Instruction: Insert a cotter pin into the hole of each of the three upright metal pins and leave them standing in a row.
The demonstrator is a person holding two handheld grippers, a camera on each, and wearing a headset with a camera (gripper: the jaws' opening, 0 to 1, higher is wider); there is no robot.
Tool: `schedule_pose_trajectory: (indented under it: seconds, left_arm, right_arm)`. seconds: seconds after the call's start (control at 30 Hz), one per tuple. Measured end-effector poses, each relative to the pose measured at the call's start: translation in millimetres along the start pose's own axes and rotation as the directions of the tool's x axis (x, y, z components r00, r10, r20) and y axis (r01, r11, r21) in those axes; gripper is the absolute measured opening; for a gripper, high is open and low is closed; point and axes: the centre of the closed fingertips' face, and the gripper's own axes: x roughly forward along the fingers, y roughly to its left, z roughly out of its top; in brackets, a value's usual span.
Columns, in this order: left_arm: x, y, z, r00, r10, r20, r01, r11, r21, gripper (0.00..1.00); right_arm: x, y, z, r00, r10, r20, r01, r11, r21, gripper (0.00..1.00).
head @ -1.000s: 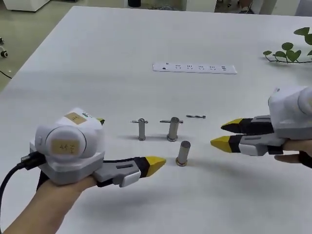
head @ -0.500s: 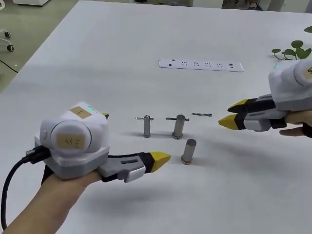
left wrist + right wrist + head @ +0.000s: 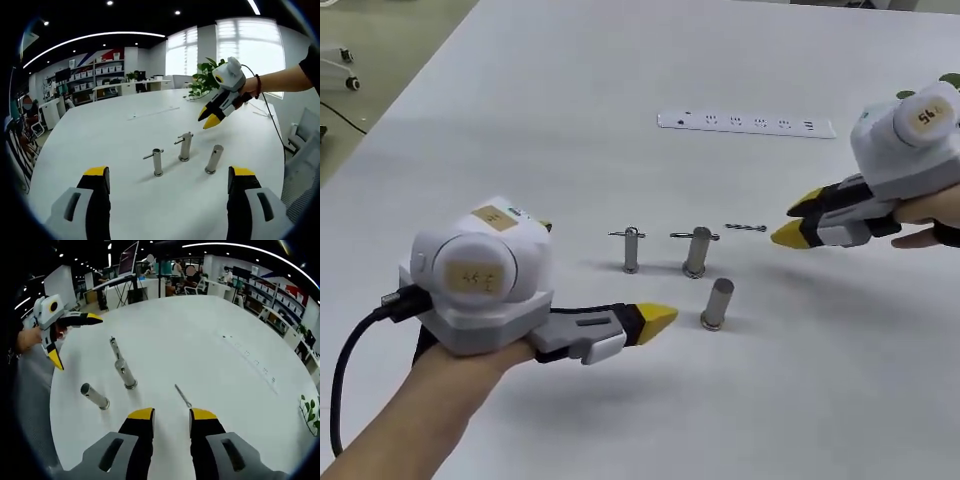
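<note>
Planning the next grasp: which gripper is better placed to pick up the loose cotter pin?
Right. The right gripper is open and points at the cotter pin, which lies just ahead of its tips. The left gripper has the metal pins between it and the cotter pin.

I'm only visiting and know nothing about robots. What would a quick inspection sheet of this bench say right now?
Surface: white table, smooth.
Job's things: left pin and middle pin stand upright, each with a cotter pin through it. The third pin has none and stands nearer the person, out of line. A loose cotter pin lies flat.
Clutter: power strip farther back.
Grippers: left gripper open, empty. Right gripper open, empty, pointing toward the loose cotter pin.
Cables: black cable from the left gripper.
Surroundings: potted plant, office shelves.
</note>
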Motion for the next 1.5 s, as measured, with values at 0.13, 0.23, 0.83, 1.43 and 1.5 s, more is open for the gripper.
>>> schedule_pose_trajectory:
  seconds: [0.13, 0.23, 0.83, 1.43, 1.5]
  left_arm:
    - [0.0, 0.2, -0.5, 1.0000, 0.002, -0.002, -0.002, 1.000, 0.000, 0.98]
    - [-0.3, 0.2, -1.5, 1.0000, 0.002, -0.006, -0.002, 1.000, 0.001, 0.97]
    - [-0.2, -2.1, 2.6, 1.0000, -0.002, 0.004, 0.002, 1.000, 0.000, 0.96]
    - [-0.7, -2.5, 2.6, 0.9999, -0.010, 0.002, 0.010, 1.000, -0.001, 0.95]
    - [-0.8, -3.2, 2.6, 0.9999, -0.011, 0.001, 0.011, 1.000, 0.002, 0.94]
  right_arm:
    - [7.2, -0.2, 1.7, 0.9999, 0.008, -0.009, -0.008, 1.000, -0.005, 0.22]
    - [13.2, -0.5, 2.4, 0.9996, 0.014, -0.026, -0.015, 1.000, -0.023, 0.21]
    - [45.9, -11.6, -4.8, 0.9894, 0.050, -0.137, -0.059, 0.996, -0.066, 0.15]
    - [50.9, -23.1, -12.6, 0.9827, 0.049, -0.179, -0.062, 0.996, -0.067, 0.01]
    - [48.9, -21.4, -13.6, 0.9795, 0.045, -0.197, -0.066, 0.992, -0.103, 0.00]
